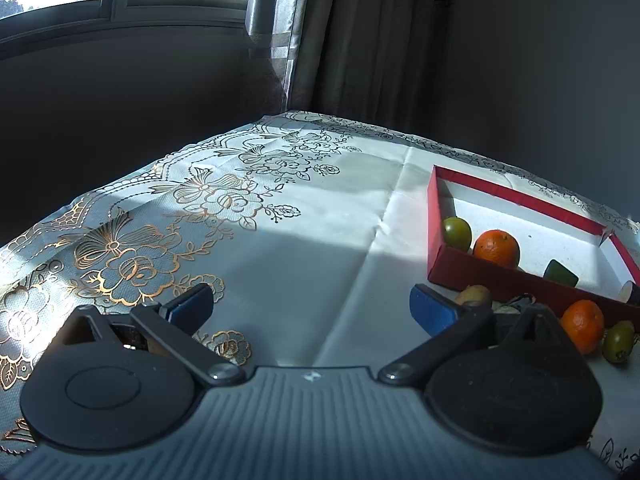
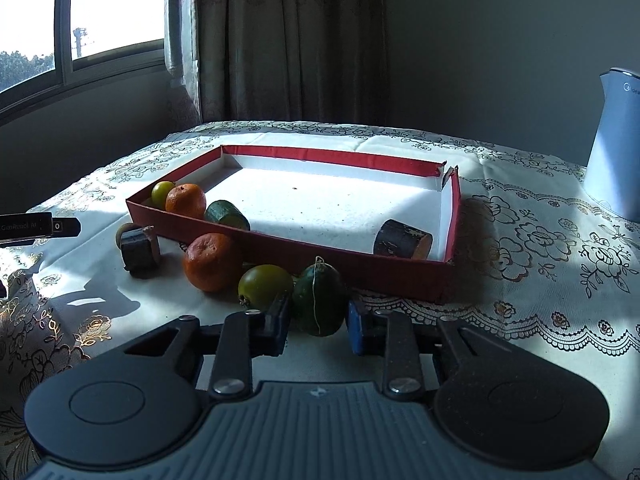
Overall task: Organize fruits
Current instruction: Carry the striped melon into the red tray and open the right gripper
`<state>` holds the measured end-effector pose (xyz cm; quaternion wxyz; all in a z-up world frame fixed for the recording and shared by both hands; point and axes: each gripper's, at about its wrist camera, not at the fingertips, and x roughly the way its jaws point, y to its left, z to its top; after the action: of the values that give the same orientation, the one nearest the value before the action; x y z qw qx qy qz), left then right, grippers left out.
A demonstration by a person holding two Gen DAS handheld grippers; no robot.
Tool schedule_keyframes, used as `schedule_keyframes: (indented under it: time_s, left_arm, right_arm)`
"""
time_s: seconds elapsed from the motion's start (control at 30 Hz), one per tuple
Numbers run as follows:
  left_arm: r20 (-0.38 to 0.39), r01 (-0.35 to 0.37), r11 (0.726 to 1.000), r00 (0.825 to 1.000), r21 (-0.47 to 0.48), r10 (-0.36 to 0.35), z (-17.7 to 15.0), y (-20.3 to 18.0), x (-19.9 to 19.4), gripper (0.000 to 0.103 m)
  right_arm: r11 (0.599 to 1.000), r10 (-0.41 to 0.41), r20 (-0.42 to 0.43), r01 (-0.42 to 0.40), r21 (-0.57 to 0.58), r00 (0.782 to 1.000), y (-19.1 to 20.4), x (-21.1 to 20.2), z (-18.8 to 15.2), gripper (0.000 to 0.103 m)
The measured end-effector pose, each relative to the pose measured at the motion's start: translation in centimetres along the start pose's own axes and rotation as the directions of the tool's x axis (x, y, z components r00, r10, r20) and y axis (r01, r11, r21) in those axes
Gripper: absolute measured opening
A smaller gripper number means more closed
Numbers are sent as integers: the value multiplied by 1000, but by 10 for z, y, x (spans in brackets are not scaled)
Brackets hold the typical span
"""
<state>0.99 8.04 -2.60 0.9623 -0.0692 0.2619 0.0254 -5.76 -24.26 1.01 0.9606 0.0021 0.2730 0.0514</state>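
My right gripper [image 2: 318,320] is shut on a dark green round fruit [image 2: 320,292] that rests on the tablecloth just in front of the red box [image 2: 304,246]. Beside it lie a yellow-green fruit [image 2: 264,285], an orange [image 2: 210,262] and a dark block [image 2: 140,249]. Inside the box are an orange [image 2: 185,200], a green fruit [image 2: 161,193], a dark green piece [image 2: 227,214] and a brown cut piece [image 2: 402,239]. My left gripper [image 1: 310,302] hangs open over bare cloth, left of the red box [image 1: 434,216], with nothing between its fingers.
A pale blue-white kettle [image 2: 616,152] stands at the far right of the table. A black part of the left gripper [image 2: 40,226] juts in at the left edge. Curtain [image 2: 288,40] and window [image 2: 112,8] lie behind the table's far edge. A brownish fruit [image 1: 474,295] sits by my left gripper's right finger.
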Motion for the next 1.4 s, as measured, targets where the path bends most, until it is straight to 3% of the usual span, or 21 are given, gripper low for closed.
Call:
schedule_keyframes:
  time_s: [0.33,0.87,1.4]
  left_arm:
    - [-1,-1,1000,1000,4,1,0,0,0,103]
    - [-6,-20,1000,1000,7,20,0,-1,1,103]
    - [-5,-34,999,999,2,34,1,-1,1,103]
  right_arm:
    - [998,-56,100,59,-24,993,-5,9,37,28]
    - [993,-98,29,99,-66,995,-7,74,44,29]
    - [997,-77,28,78,-13,997,-16,77,40,28]
